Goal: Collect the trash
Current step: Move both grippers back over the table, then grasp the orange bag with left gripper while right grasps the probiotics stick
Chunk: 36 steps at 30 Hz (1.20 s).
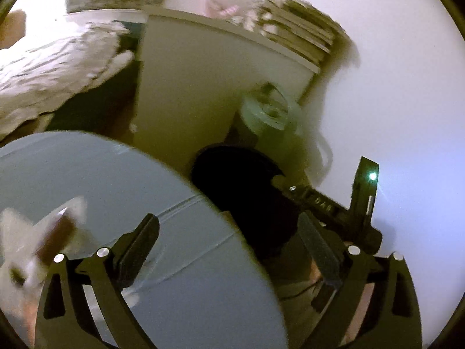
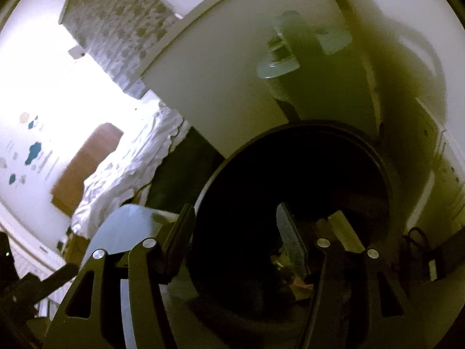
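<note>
Trash lies at the bottom of the dark round bin (image 2: 293, 192), dim scraps (image 2: 293, 276) directly under the right hand-held gripper (image 2: 235, 241), whose jaws stand partly apart with nothing between them. Best to keep it over the mouth so anything let go falls inside. The left hand-held gripper (image 1: 229, 250) is wide and empty above the round bench (image 1: 110, 180), white crumpled paper (image 1: 26, 250) nearby. No legible writing.
</note>
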Each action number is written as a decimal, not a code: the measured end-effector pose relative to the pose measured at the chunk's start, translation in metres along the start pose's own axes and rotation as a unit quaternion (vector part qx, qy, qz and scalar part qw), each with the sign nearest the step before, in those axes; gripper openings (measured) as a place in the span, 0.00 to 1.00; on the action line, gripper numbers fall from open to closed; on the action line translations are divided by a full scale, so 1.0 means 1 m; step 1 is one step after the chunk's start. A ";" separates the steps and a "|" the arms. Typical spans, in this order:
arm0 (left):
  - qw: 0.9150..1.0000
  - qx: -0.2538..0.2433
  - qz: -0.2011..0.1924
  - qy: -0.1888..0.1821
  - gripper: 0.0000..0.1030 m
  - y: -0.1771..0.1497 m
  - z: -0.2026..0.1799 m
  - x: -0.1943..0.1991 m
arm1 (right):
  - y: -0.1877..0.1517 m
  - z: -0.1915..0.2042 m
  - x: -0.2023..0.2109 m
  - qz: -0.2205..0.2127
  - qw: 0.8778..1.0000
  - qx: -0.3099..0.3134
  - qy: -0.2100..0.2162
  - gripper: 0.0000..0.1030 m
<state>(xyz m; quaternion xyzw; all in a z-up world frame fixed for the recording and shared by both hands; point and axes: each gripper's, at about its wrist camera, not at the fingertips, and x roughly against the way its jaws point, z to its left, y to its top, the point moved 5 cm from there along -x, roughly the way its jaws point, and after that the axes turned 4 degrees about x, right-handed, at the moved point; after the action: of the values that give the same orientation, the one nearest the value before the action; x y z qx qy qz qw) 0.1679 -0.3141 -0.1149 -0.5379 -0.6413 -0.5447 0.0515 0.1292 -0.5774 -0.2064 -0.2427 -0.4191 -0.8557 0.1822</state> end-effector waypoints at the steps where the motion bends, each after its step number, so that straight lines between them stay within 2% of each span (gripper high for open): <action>1: 1.000 0.005 -0.004 0.005 0.93 -0.003 0.007 0.008 | -0.001 0.005 0.000 0.000 1.000 0.008 0.004 0.57; 4: 0.999 0.020 -0.017 0.047 0.93 -0.021 0.042 0.043 | -0.007 0.022 0.004 -0.004 0.999 0.032 0.015 0.65; 9: 0.990 0.035 -0.006 0.137 0.93 -0.053 0.098 0.083 | -0.021 0.058 0.012 -0.003 0.995 0.083 0.048 0.71; 12: 0.983 0.036 0.001 0.179 0.95 -0.068 0.120 0.093 | -0.035 0.092 0.015 0.020 0.988 0.122 0.089 0.72; 13: 0.981 0.040 0.008 0.190 0.95 -0.073 0.127 0.093 | -0.042 0.110 0.016 0.029 0.983 0.147 0.106 0.75; 16: 0.977 0.053 0.024 0.207 0.95 -0.081 0.144 0.089 | -0.065 0.161 0.013 0.066 0.960 0.235 0.135 0.76; 18: 0.975 0.057 0.036 0.211 0.95 -0.085 0.150 0.082 | -0.083 0.194 0.004 0.099 0.936 0.310 0.131 0.76; 20: 0.974 0.055 0.041 0.214 0.95 -0.087 0.153 0.078 | -0.103 0.224 -0.011 0.133 0.903 0.391 0.119 0.76; 21: 0.974 0.053 0.041 0.217 0.95 -0.086 0.154 0.076 | -0.109 0.233 -0.019 0.147 0.891 0.415 0.112 0.76; 24: 0.974 0.045 0.042 0.219 0.95 -0.085 0.153 0.069 | -0.119 0.248 -0.043 0.181 0.864 0.460 0.095 0.76; 26: 0.975 0.044 0.046 0.214 0.94 -0.086 0.154 0.065 | -0.123 0.254 -0.057 0.200 0.851 0.477 0.092 0.75; 28: 0.976 0.043 0.046 0.209 0.93 -0.085 0.154 0.061 | -0.127 0.257 -0.068 0.221 0.839 0.489 0.089 0.64; 30: 0.975 0.038 0.042 0.214 0.84 -0.084 0.155 0.059 | -0.131 0.256 -0.080 0.242 0.831 0.496 0.077 0.58; 31: 0.974 0.032 0.040 0.221 0.72 -0.083 0.155 0.058 | -0.129 0.257 -0.081 0.242 0.834 0.489 0.086 0.49; 32: 0.973 0.027 0.037 0.226 0.59 -0.082 0.155 0.058 | -0.125 0.256 -0.081 0.243 0.837 0.483 0.089 0.44; 34: 0.974 0.030 0.032 0.222 0.45 -0.080 0.158 0.060 | -0.121 0.253 -0.082 0.242 0.845 0.469 0.088 0.26; 36: 0.977 0.047 0.029 0.205 0.42 -0.078 0.162 0.062 | -0.119 0.248 -0.078 0.246 0.856 0.442 0.107 0.18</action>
<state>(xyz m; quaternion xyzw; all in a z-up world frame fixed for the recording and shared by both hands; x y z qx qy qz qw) 0.1680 -0.1392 -0.1895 -0.4301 -0.6264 -0.6107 0.2230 0.1966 -0.3003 -0.1937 -0.1390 -0.6576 -0.5285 0.5186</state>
